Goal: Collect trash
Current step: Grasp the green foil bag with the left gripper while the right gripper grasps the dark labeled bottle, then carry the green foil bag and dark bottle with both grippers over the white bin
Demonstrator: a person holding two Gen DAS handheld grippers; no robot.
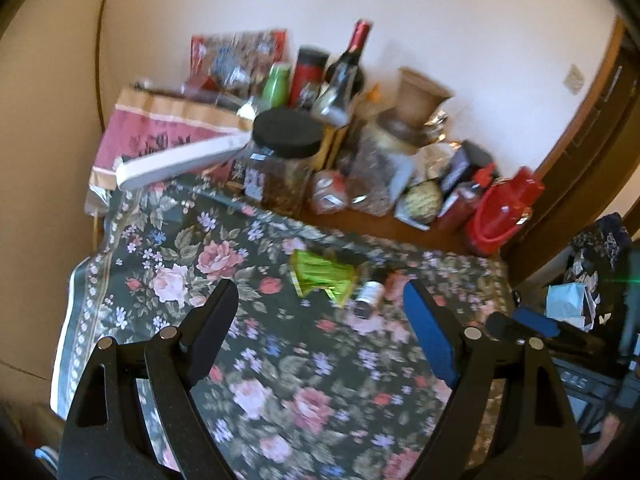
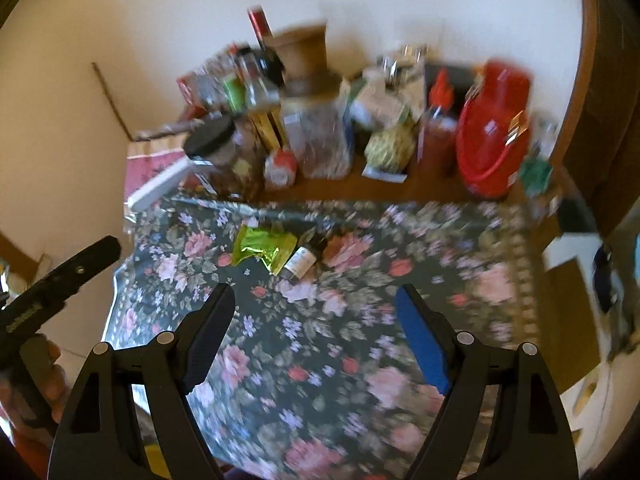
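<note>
A crumpled green foil wrapper (image 1: 322, 276) lies on the dark floral tablecloth (image 1: 248, 344), with a small dark bottle (image 1: 369, 299) on its side just right of it. Both also show in the right wrist view, the wrapper (image 2: 262, 248) and the bottle (image 2: 303, 261). My left gripper (image 1: 320, 300) is open and empty, hovering above the cloth just short of the wrapper. My right gripper (image 2: 316, 300) is open and empty, above the cloth nearer than the bottle. The left gripper's finger (image 2: 76, 264) shows at the left edge of the right wrist view.
The far table edge is crowded: a black-lidded jar (image 1: 286, 156), a wine bottle (image 1: 348, 64), a red pitcher (image 1: 504, 208), a sauce bottle (image 1: 460, 200), bags and boxes. A white flat box (image 1: 180, 162) lies at the far left. A wooden door frame (image 1: 580, 152) stands right.
</note>
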